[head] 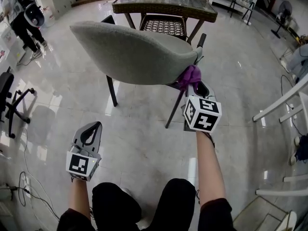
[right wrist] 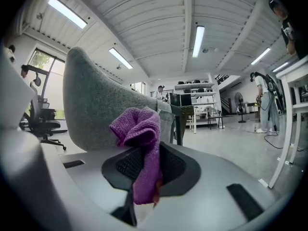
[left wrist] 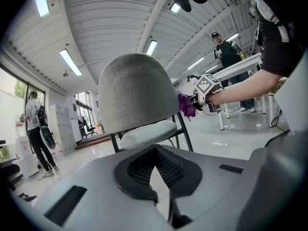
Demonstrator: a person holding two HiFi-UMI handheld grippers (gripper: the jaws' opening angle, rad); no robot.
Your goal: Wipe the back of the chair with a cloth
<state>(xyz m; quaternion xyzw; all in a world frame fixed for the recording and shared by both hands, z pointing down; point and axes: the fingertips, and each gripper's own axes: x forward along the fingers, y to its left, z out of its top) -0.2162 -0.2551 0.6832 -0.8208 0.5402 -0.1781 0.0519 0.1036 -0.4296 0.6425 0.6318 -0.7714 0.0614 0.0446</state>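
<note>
— Nearest to us are our own knees in black trousers, and just above them the left gripper. How do we read its fingers?

— Pressed together at the tips, with nothing between them. Through the hollow behind the tips we see only the glossy floor. It hangs low on our left, well apart from the chair.

— And the right gripper?

— Its fingers pinch a purple cloth. A bunched fold stands up beyond the tips and a strip hangs down between the pads (the cloth covers most of the pads themselves).

— Where does the cloth sit against the chair?

— At the right-hand end of the grey upholstered backrest, touching its edge, close to where the black frame post comes up. We see the same from the left gripper view, with purple showing at the side of the rounded back.

— What about the chair itself?

— Upright on thin black legs, its back toward us, with a pale seat cushion under the backrest.

— Beyond it?

— A wicker table with a glass top, just behind the chair. Off to our left we make out a black office chair on castors, well apart from the rest.
</note>
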